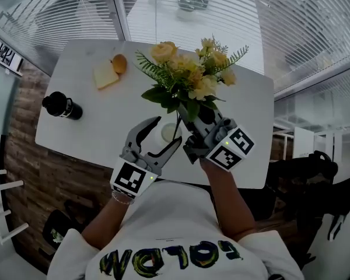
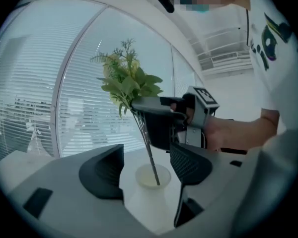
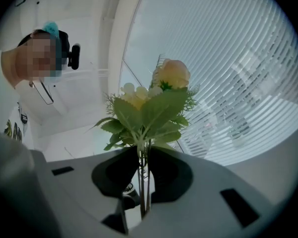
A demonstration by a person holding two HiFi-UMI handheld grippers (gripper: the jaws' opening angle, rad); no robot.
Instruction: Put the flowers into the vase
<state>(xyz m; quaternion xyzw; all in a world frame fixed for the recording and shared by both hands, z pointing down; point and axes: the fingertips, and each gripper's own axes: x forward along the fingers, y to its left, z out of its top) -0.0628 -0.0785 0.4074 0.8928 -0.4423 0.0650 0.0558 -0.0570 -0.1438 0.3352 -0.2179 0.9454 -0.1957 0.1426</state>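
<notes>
Vase (image 2: 149, 202): white, matte, flask-shaped.
Flowers (image 3: 149, 113): yellow blooms, green leaves; stems upright, tips in vase mouth.
Right gripper (image 3: 141, 170): clamps the stems.
Left gripper (image 2: 148, 168): jaws spread, flanking vase.

The scene is looked down upon steeply from the head camera, set above the near edge of the white table (image 1: 76, 127); the far window blinds (image 1: 315, 28) are taken in at the top of that view. The left gripper (image 2: 148, 168) is looked along from a camera set low and close behind its jaws, faced across the table top; the white vase (image 2: 149, 182), the flowers (image 2: 124, 81) and the right gripper (image 2: 154, 110) are framed there at close range. The right gripper's camera is tilted slightly upward, close behind the stems, towards the blinds; the flowers are shared by all three views, the vase by the head and left gripper views.
</notes>
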